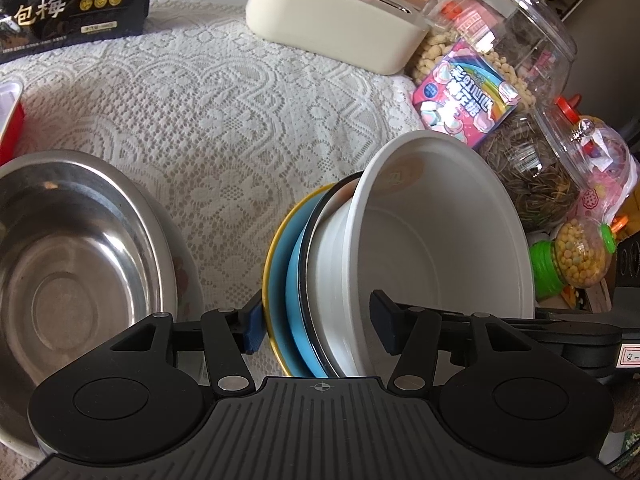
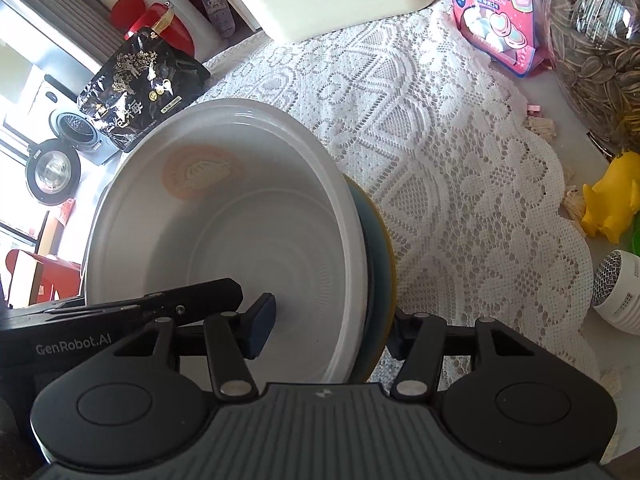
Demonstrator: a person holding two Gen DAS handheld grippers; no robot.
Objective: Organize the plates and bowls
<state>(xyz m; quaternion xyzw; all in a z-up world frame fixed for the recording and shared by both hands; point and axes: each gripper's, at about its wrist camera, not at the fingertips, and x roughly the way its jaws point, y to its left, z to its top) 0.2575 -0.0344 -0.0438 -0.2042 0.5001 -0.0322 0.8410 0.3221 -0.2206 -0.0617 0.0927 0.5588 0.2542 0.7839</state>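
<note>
A tilted stack of dishes hangs over the lace cloth: a deep white bowl [image 1: 440,240] [image 2: 240,220], nested in a dark-rimmed dish [image 1: 310,232], which sits in a blue plate with a yellow rim [image 1: 280,272] [image 2: 386,248]. My left gripper [image 1: 318,324] is shut across the stack's edge, one pad on the yellow rim and one inside the bowl. From the opposite side my right gripper [image 2: 330,332] also clamps it, with one pad in the bowl and one behind the plate. A steel bowl [image 1: 80,260] rests on the cloth at the left.
A black snack bag [image 1: 72,0], a cream box [image 1: 332,28], a pink marshmallow bag [image 1: 464,96] and clear jars of seeds [image 1: 528,184] ring the far and right sides. A red tray [image 1: 10,120] lies at the left edge. A yellow toy [image 2: 612,200] stands at the right.
</note>
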